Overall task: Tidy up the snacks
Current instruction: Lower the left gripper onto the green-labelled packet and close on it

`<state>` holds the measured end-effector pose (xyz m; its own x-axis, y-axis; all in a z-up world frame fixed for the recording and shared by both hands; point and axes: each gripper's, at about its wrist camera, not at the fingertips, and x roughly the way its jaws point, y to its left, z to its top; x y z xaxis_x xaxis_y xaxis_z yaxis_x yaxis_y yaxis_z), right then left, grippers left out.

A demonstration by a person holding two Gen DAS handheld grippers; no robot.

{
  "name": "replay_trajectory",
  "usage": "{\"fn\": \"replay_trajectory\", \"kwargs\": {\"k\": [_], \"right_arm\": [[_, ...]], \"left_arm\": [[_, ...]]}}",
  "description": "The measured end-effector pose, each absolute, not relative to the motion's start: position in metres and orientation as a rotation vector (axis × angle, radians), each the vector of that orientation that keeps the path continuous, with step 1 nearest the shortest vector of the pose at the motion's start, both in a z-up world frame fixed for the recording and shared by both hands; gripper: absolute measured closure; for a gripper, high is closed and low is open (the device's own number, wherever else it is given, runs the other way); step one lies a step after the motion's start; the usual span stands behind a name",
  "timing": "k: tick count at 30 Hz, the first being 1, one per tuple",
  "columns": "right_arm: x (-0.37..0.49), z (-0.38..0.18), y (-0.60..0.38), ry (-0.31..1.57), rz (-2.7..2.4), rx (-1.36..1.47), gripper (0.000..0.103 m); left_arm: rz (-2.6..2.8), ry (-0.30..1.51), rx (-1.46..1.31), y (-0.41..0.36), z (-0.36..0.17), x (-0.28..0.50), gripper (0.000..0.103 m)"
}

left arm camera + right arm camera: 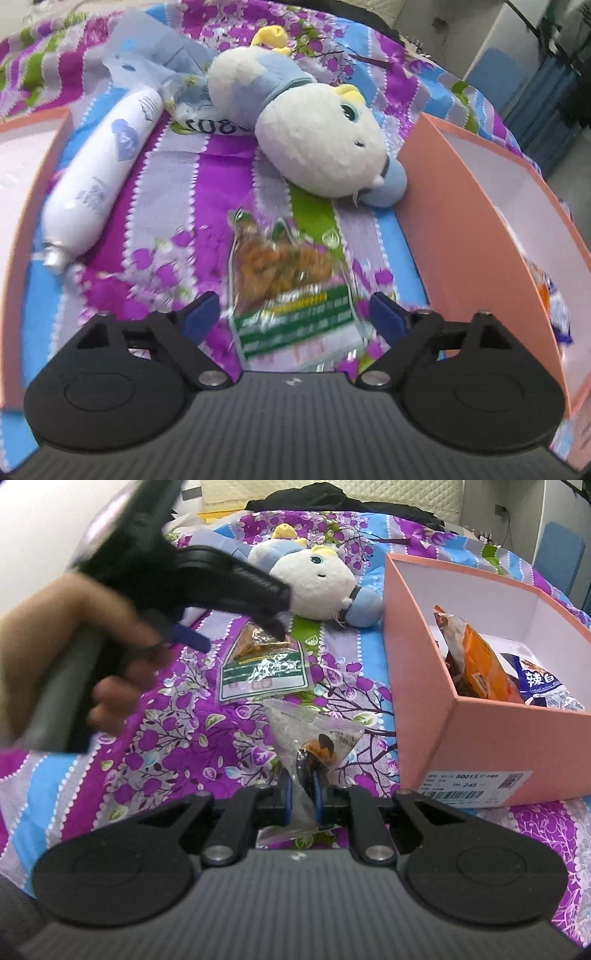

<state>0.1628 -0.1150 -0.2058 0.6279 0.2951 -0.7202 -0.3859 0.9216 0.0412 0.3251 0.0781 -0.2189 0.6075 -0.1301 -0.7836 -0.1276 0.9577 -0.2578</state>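
A clear snack bag with a green label (291, 291) lies on the flowered bedspread, between the spread blue pads of my open left gripper (295, 314). It also shows in the right wrist view (264, 668), under the left gripper (236, 631) held above it. My right gripper (303, 794) is shut on a clear triangular snack packet (314, 738), held just above the bedspread. A pink box (421, 686) on the right holds an orange snack bag (480, 664) and a blue-white one (543, 686). The box also shows in the left wrist view (443, 206).
A white and blue plush toy (314, 136) lies beyond the green-label bag. A white tube bottle (99, 173) lies to the left, beside a pink box lid (33, 177). A crumpled clear wrapper (159, 66) sits at the back.
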Motion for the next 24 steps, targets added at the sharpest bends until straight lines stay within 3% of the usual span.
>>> {"fn": "replay_trajectory", "kwargs": {"k": [10,15,16,24], "right_arm": [[0.169,-0.211,-0.118,0.816,0.387,-0.104,0.088],[0.172,-0.212,-0.121,0.823,0.383,-0.088,0.088],[0.172,-0.211,-0.121,0.822,0.382,-0.085,0.088],[0.167,-0.206,-0.127,0.823,0.375,-0.052,0.088]], "left_arm": [[0.06,0.946,-0.29,0.073,-0.252,0.361,0.012],[0.061,0.953,-0.204,0.056,-0.252,0.359,0.027],[0.069,0.956,-0.182,0.053,-0.251,0.358,0.051],[0.061,0.978,-0.191,0.062,-0.236,0.337,0.066]]}}
